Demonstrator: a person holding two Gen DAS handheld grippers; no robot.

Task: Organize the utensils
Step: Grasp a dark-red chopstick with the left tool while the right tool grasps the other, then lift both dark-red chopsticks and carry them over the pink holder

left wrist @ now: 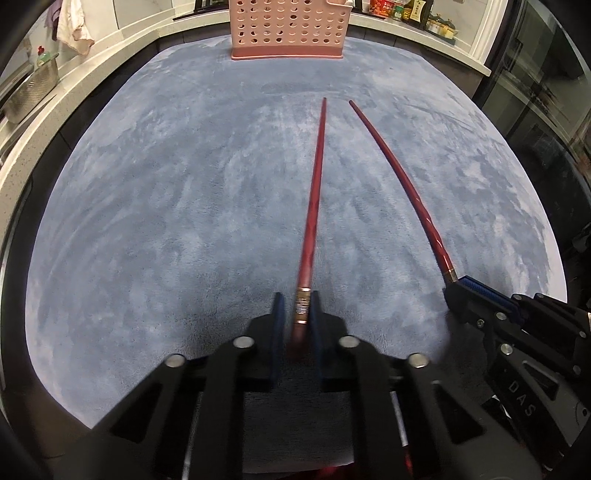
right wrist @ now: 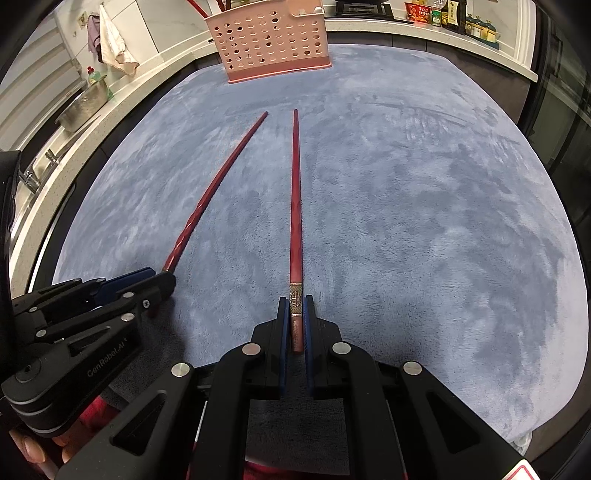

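Two long red chopsticks point forward over a blue-grey mat [left wrist: 147, 221]. My left gripper [left wrist: 297, 306] is shut on the butt end of one chopstick [left wrist: 314, 184]. My right gripper [right wrist: 296, 310] is shut on the butt end of the other chopstick [right wrist: 295, 203]. In the left wrist view the right gripper [left wrist: 458, 286] holds its chopstick [left wrist: 402, 177] to the right. In the right wrist view the left gripper [right wrist: 162, 277] holds its chopstick [right wrist: 214, 192] to the left. A pink perforated basket [left wrist: 286, 29] stands at the far edge of the mat, also in the right wrist view [right wrist: 271, 44], with red sticks rising from it.
A pale counter [left wrist: 74, 92] curves around the mat. A metal colander [left wrist: 31, 92] stands at the left, with cloths [right wrist: 110, 40] hanging above. Bottles and jars [right wrist: 443, 14] line the back right. A dark glass panel [left wrist: 546, 92] stands at the right.
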